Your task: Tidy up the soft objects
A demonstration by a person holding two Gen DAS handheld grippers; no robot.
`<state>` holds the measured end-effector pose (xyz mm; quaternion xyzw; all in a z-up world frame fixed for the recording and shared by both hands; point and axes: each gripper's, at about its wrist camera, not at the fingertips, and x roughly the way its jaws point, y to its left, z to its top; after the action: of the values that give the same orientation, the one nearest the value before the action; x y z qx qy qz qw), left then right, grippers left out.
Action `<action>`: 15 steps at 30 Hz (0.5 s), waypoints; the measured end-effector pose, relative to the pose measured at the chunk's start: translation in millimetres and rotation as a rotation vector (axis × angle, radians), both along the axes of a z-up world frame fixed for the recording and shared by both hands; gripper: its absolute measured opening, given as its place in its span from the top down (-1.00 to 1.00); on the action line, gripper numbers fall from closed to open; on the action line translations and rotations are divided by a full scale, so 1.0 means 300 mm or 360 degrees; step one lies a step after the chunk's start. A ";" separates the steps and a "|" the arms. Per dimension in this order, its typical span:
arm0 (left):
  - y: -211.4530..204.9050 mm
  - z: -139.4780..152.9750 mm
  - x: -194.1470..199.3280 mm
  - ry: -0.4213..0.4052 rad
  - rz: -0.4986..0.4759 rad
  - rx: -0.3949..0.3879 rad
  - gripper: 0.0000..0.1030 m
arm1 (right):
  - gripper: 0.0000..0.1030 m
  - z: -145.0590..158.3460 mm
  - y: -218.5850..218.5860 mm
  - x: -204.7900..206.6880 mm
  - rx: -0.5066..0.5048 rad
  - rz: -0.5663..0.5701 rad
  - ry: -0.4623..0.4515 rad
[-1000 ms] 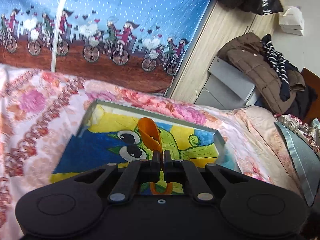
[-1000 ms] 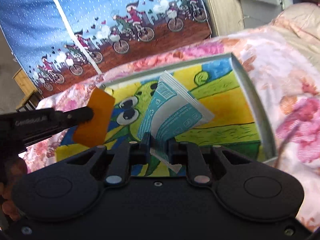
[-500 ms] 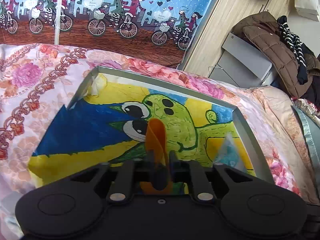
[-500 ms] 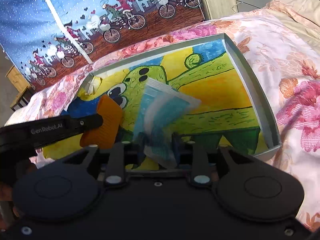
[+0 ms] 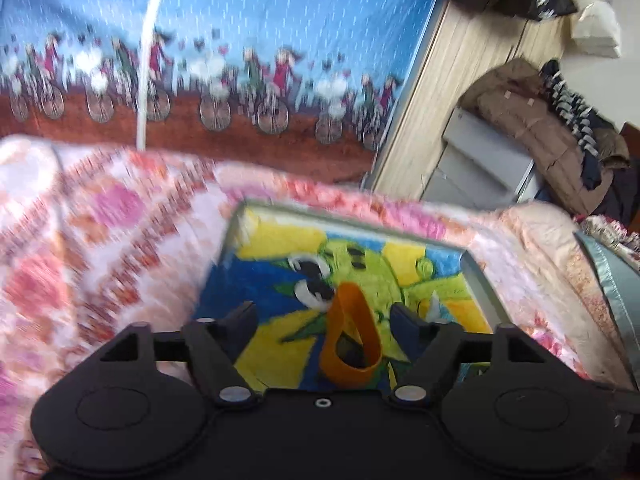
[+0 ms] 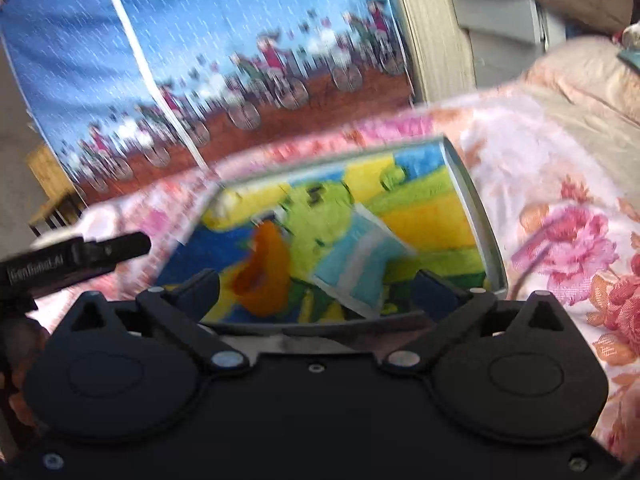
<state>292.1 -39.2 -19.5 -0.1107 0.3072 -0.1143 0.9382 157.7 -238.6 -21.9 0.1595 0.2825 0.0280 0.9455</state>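
A grey tray (image 5: 478, 280) with a green cartoon picture inside lies on the floral bedspread; it also shows in the right wrist view (image 6: 468, 184). An orange folded band (image 5: 352, 340) lies in the tray between my left gripper's (image 5: 324, 320) wide-open fingers, free of them. In the right wrist view the orange band (image 6: 264, 272) and a light-blue packet (image 6: 356, 268) lie in the tray. My right gripper (image 6: 316, 288) is open just above the packet. The left gripper's finger (image 6: 116, 248) shows at the left.
The pink floral bedspread (image 5: 100, 248) surrounds the tray. A blue curtain with cyclists (image 5: 240, 40) hangs behind the bed. A wooden wardrobe (image 5: 460, 92), a grey box (image 5: 480, 168) and a pile of jackets (image 5: 560, 144) stand at the right.
Both grippers have opened. The left let go of the orange band and the right let go of the blue packet; both now lie in the tray. Both grippers have drawn back and up.
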 end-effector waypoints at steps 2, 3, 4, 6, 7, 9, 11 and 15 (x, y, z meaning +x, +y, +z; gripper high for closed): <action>0.029 0.048 -0.060 -0.0080 0.0008 0.0014 -0.63 | -0.99 0.035 0.010 -0.053 0.0037 0.0000 -0.0063; 0.042 0.069 -0.091 -0.0116 0.0012 0.0027 -0.66 | -0.99 0.051 0.018 -0.082 0.0038 -0.0001 -0.0099; 0.055 0.092 -0.126 -0.0156 0.0022 0.0043 -0.72 | -0.99 0.067 0.027 -0.114 0.0031 -0.0006 -0.0136; 0.074 0.128 -0.199 -0.0229 0.0050 0.0082 -0.84 | -0.99 0.091 0.043 -0.175 0.0014 -0.0014 -0.0203; 0.082 0.144 -0.237 -0.0266 0.0065 0.0102 -0.88 | -0.99 0.098 0.053 -0.207 -0.0004 -0.0017 -0.0235; 0.095 0.174 -0.308 -0.0332 0.0087 0.0139 -0.92 | -0.99 0.110 0.074 -0.268 -0.0050 -0.0025 -0.0288; 0.109 0.198 -0.374 -0.0376 0.0094 0.0164 -0.98 | -0.99 0.119 0.085 -0.324 -0.0074 -0.0032 -0.0329; 0.139 0.234 -0.502 -0.0425 0.0114 0.0182 -0.98 | -0.99 0.129 0.101 -0.433 -0.0100 -0.0070 -0.0396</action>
<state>141.6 2.6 50.8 -0.0519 0.1814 -0.0769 0.9790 27.7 -208.3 16.8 0.1312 0.1602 0.0178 0.9782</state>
